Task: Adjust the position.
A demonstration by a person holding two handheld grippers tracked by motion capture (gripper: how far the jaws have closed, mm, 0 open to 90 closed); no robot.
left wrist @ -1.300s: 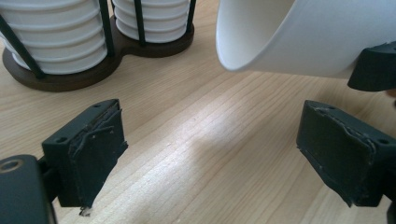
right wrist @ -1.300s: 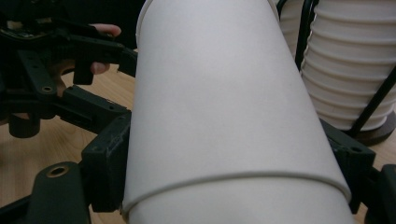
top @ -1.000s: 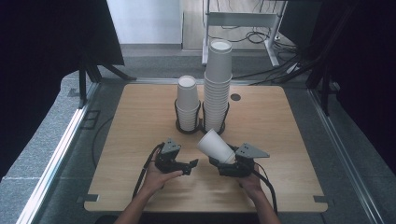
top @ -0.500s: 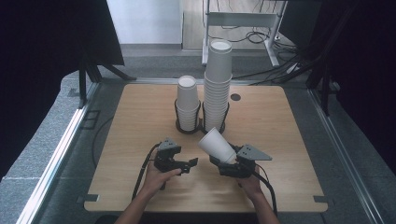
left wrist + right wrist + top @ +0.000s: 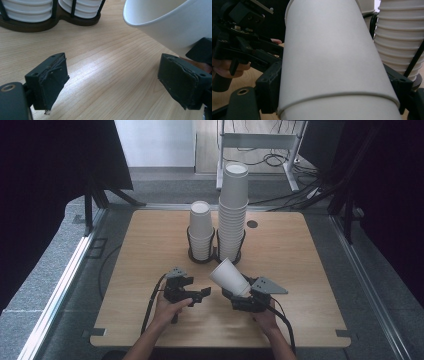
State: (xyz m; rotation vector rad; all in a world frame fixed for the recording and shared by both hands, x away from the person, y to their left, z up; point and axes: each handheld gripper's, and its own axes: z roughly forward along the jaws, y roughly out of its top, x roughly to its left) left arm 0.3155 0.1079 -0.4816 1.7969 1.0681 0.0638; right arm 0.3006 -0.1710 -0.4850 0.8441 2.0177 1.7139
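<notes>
The right gripper [image 5: 235, 296] is clamping a plain white paper cup [image 5: 229, 276], tilting it above the tabletop [image 5: 310, 255] with its mouth facing up-left. The left gripper [image 5: 204, 294], jaws apart and empty, has just been narrowing.

Short cup stack [image 5: 201, 231] stands left of tall stack [image 5: 233, 210].

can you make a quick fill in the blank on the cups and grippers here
1. The right gripper is shut on a white ____.
2. The left gripper holds ____.
3. The taller stack stands to the ____ of the shorter stack in the high view.
4. The held cup is ____, not upright.

Missing words: cup; nothing; right; tilted
</notes>
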